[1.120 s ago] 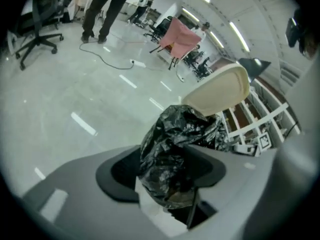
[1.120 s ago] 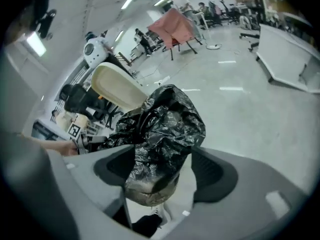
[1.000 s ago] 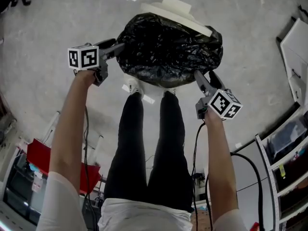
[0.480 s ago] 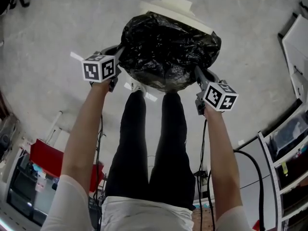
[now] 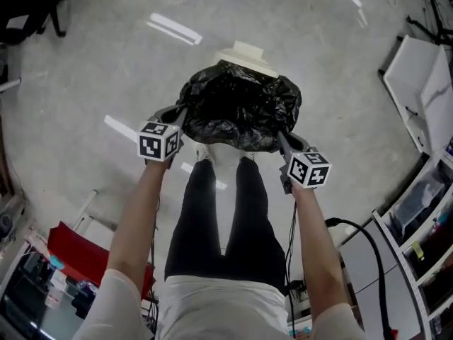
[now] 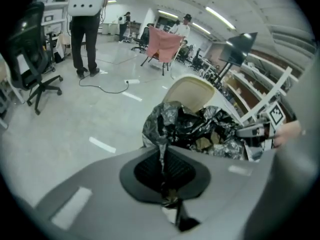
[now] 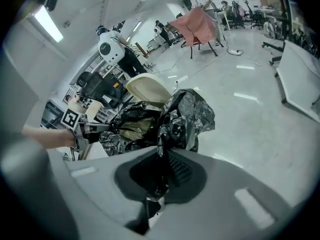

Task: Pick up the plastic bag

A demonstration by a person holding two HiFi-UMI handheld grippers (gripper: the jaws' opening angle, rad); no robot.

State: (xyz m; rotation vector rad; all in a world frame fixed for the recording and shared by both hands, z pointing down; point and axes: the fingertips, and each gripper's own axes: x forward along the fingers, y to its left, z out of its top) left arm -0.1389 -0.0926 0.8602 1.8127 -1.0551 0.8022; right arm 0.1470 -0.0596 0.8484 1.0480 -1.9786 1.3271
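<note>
A crinkled black plastic bag (image 5: 238, 106) lines a cream bin (image 5: 245, 54) that stands on the floor in front of the person's feet. My left gripper (image 5: 178, 114) is shut on the bag's left rim; in the left gripper view a strip of the black film (image 6: 162, 156) runs down between the closed jaws. My right gripper (image 5: 280, 137) is shut on the bag's right rim, with a fold of the bag (image 7: 165, 139) pinched between its jaws. The bag (image 7: 150, 121) is stretched open between the two grippers, and brownish contents show inside. The opposite gripper (image 6: 260, 129) shows beyond the bag.
Grey concrete floor with white tape marks (image 5: 173, 28) surrounds the bin. A white shelf unit (image 5: 417, 239) stands at the right and a white board (image 5: 421, 76) leans at the far right. A red cart (image 5: 60, 250) sits at lower left. An office chair (image 6: 32, 59) and standing people (image 6: 85, 24) are farther off.
Both grippers have closed on the bag's rim and drawn inward toward each other. The view has pulled back, so the bag and bin look smaller and farther away.
</note>
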